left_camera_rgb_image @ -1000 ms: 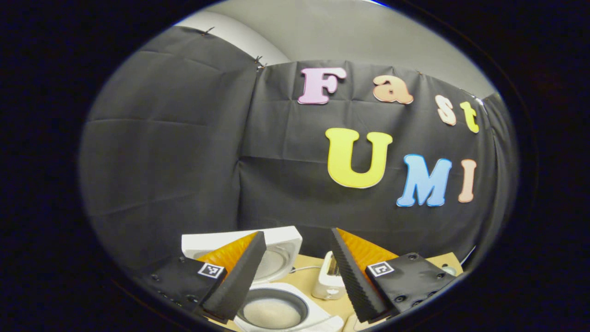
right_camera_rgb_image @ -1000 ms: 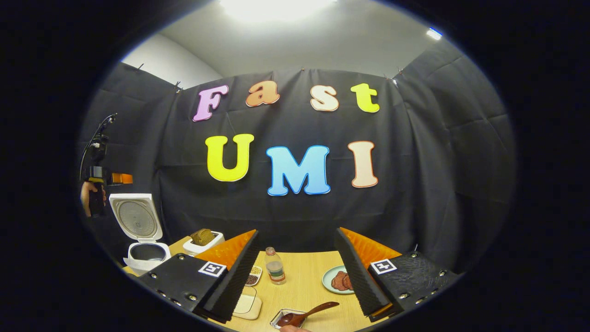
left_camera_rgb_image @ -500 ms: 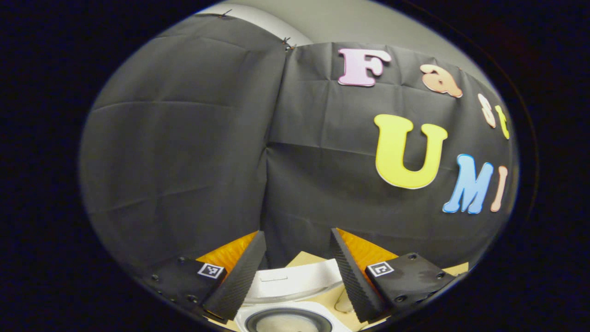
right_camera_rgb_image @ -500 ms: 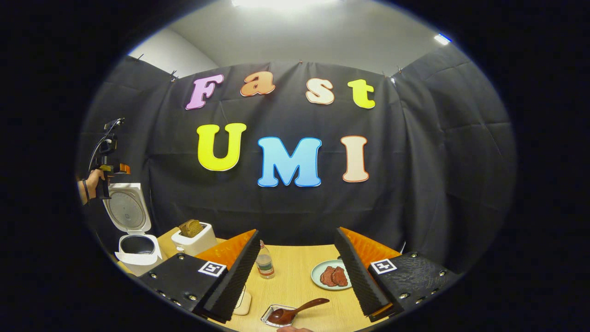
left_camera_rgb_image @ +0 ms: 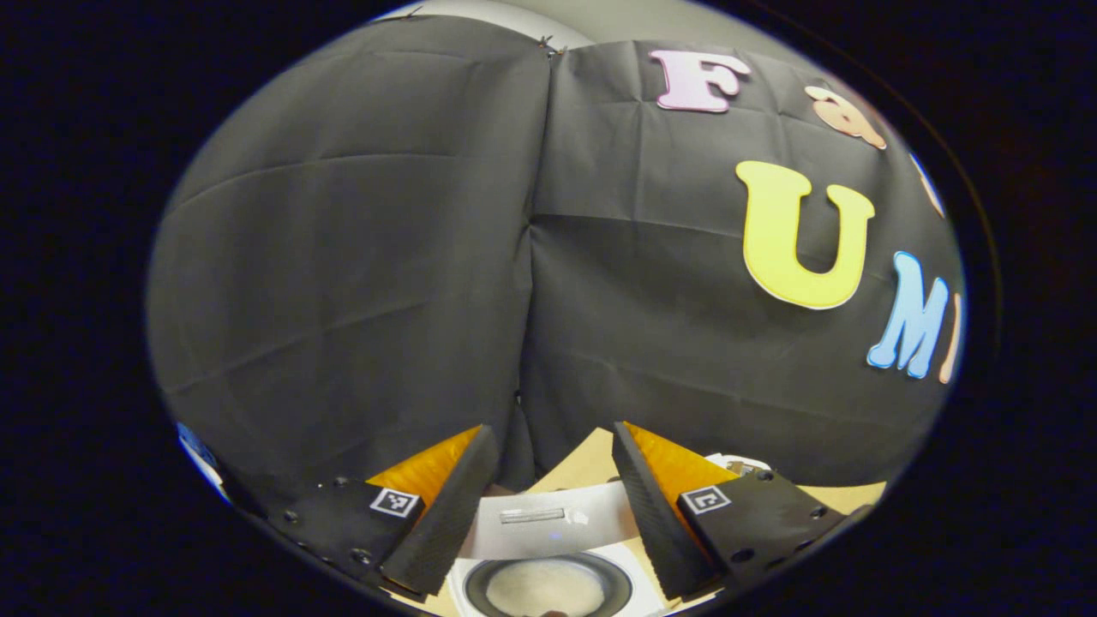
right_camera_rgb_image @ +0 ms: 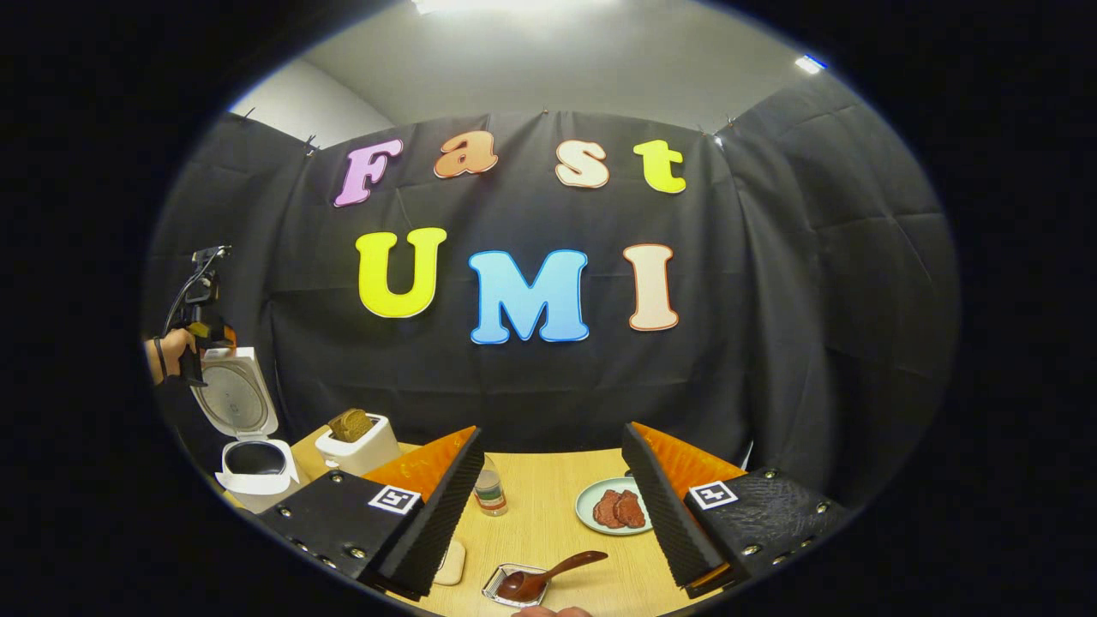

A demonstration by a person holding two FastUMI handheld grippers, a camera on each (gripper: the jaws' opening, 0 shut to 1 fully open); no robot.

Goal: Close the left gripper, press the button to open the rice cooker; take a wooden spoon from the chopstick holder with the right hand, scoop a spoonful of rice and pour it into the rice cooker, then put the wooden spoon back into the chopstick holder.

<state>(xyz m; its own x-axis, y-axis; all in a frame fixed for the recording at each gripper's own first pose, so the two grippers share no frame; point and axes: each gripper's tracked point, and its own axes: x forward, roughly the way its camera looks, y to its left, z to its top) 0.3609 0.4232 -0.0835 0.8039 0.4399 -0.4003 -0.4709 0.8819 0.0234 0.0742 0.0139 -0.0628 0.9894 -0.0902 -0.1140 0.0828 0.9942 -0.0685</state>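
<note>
The white rice cooker (right_camera_rgb_image: pixel 253 467) stands open at the table's far left, its lid (right_camera_rgb_image: pixel 233 396) upright. My left gripper (right_camera_rgb_image: pixel 201 330), held by a hand (right_camera_rgb_image: pixel 163 351), hovers at the lid's top edge. In the left gripper view the left gripper (left_camera_rgb_image: pixel 553 431) is open and holds nothing; the lid's edge (left_camera_rgb_image: pixel 548 523) and the inner pot with rice (left_camera_rgb_image: pixel 548 587) lie below it. My right gripper (right_camera_rgb_image: pixel 551 431) is open above the table. A dark wooden spoon (right_camera_rgb_image: pixel 553 572) rests below it, its bowl in a small clear tray (right_camera_rgb_image: pixel 497 583).
On the wooden table (right_camera_rgb_image: pixel 548 514) stand a white toaster with bread (right_camera_rgb_image: pixel 356 441), a small bottle (right_camera_rgb_image: pixel 488 488), a plate of meat slices (right_camera_rgb_image: pixel 613 507) and a small cream dish (right_camera_rgb_image: pixel 450 561). A hand's edge (right_camera_rgb_image: pixel 548 611) shows at the bottom.
The left gripper swung left and came over the cooker, so the lid's edge now sits between its fingers. The right gripper hardly moved and stays open; the spoon lies still.
</note>
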